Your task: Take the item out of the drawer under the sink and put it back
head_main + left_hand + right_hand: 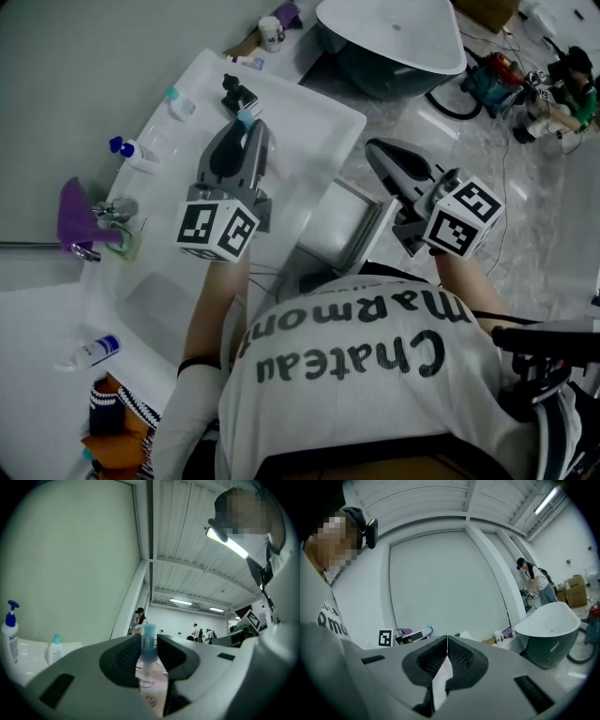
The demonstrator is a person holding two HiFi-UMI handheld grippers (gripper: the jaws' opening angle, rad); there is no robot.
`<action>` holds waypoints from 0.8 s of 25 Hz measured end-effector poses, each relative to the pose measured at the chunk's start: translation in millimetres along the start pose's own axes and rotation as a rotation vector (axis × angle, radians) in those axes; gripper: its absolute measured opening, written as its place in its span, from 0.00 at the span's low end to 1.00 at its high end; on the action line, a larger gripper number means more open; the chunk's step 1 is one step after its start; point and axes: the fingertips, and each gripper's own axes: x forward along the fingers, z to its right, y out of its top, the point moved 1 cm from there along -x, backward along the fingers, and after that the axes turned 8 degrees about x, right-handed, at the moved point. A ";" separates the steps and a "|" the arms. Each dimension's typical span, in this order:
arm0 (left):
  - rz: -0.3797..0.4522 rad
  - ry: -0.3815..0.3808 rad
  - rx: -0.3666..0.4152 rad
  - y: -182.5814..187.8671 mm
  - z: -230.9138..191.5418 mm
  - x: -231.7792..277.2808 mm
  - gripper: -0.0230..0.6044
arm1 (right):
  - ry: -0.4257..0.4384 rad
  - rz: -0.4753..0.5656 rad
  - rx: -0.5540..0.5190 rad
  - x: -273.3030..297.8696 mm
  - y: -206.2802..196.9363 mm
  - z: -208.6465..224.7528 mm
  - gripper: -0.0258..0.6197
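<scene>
Standing upright in the left tool (pixel 149 640), the bottle (pixel 151 682) is gripped; right tool (pixel 447 645) closed, empty.

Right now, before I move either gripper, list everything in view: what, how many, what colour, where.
spray bottle: one, clear with teal cap, between the left gripper's jaws
pump bottle: one, white with blue pump, on the counter
small bottle: one, white with teal cap, on the counter
lying bottle: one, white with blue cap, on a white surface at lower left
faucet: one, chrome, at the counter's left
purple item: one, beside the faucet
drawer: one, white, open
bathtub: one, white, beyond the counter
left gripper: grey, shut on the spray bottle
right gripper: grey, shut, empty
</scene>
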 end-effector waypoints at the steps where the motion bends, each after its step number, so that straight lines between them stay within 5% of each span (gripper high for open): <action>1: -0.003 0.001 -0.001 -1.9 0.0 3.0 0.22 | -0.005 0.001 0.004 -1.3 0.5 3.6 0.06; 20: -0.055 0.055 0.012 -26.9 -29.2 36.8 0.21 | -0.021 -0.024 0.039 3.8 -2.9 36.3 0.06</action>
